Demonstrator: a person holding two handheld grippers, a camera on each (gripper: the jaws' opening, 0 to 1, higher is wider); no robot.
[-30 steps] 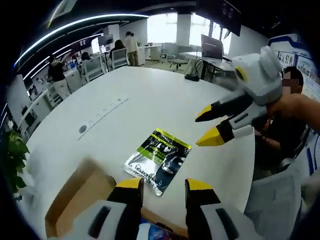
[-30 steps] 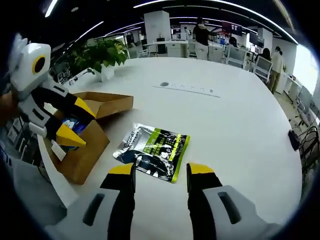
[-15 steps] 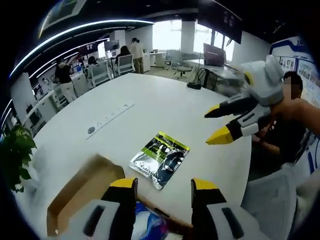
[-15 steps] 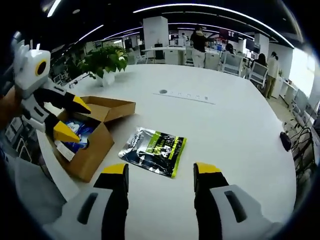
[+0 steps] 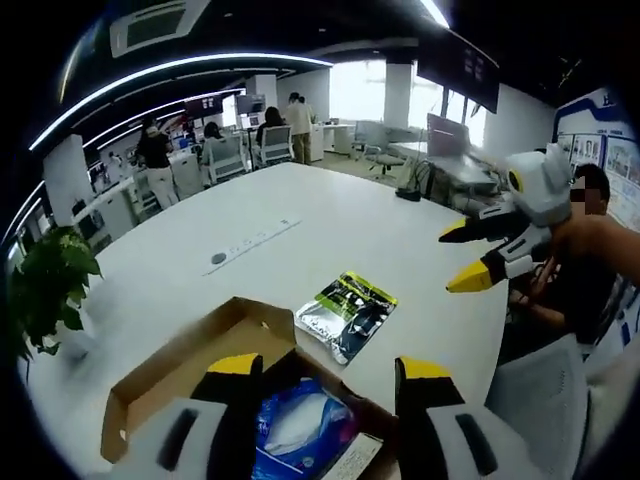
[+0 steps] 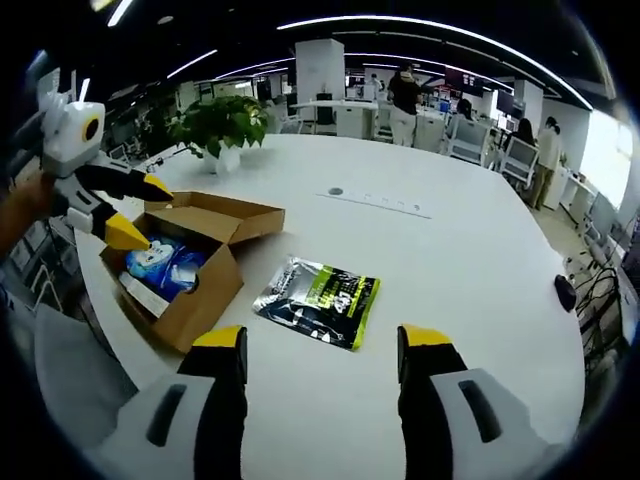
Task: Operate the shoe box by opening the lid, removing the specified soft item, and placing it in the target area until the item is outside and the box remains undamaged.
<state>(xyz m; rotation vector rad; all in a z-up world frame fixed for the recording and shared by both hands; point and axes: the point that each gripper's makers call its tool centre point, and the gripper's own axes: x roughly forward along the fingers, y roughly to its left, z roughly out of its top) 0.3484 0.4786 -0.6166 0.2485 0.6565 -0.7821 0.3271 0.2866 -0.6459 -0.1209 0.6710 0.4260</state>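
Here both tongs gape wide, holding nothing: left tongs (image 5: 330,368) over the open brown cardboard shoe box (image 5: 170,375), right tongs (image 6: 325,338) above the white worktop (image 6: 470,260). The green-and-black soft packet (image 6: 320,297) lies outside, at the box's 3 o'clock.

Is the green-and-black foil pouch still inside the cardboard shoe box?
No, the green-and-black foil pouch lies flat on the white table beside the open brown cardboard shoe box, which holds a blue-and-white soft pack.

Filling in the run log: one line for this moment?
box: lid open | green pouch: on table, outside box | blue pack: inside box | left gripper: open | right gripper: open
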